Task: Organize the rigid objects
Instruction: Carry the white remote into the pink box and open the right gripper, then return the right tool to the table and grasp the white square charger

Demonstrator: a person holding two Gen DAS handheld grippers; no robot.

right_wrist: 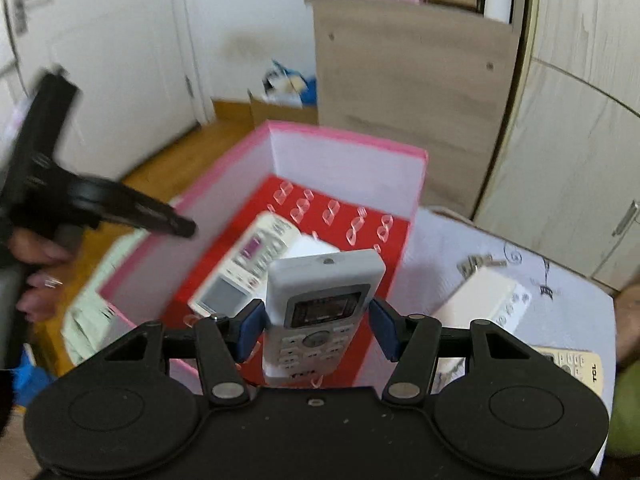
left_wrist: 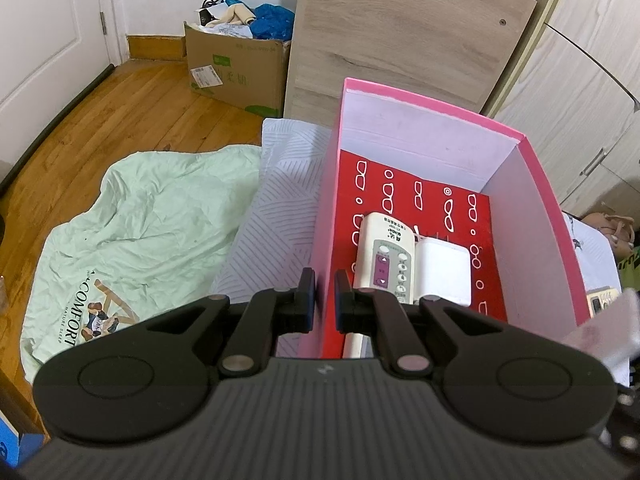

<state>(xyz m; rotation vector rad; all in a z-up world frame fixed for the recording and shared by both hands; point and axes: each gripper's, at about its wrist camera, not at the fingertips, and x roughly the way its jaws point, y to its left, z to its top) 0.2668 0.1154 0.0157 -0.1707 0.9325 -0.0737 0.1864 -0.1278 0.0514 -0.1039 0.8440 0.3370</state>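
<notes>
A pink box (left_wrist: 540, 216) with a red patterned floor stands on the bed. Inside lie a white remote (left_wrist: 384, 256) and a white block (left_wrist: 444, 272). My left gripper (left_wrist: 324, 300) is shut on the box's left wall (left_wrist: 326, 216). In the right wrist view the box (right_wrist: 348, 140) is ahead, with the same remote (right_wrist: 248, 264) inside. My right gripper (right_wrist: 316, 328) holds a grey-white remote with a display (right_wrist: 320, 312) over the box's near edge; its jaws stand wide and the right pad is clear of the remote. The left gripper (right_wrist: 176, 224) shows at the box's left wall.
A white box (right_wrist: 484, 300), a TCL remote (right_wrist: 572, 364) and a small metal item (right_wrist: 480, 262) lie on the bed right of the pink box. A green sheet (left_wrist: 132, 220), cardboard carton (left_wrist: 236, 68), wooden cabinet (left_wrist: 400, 36) and wardrobe doors (left_wrist: 580, 92) surround it.
</notes>
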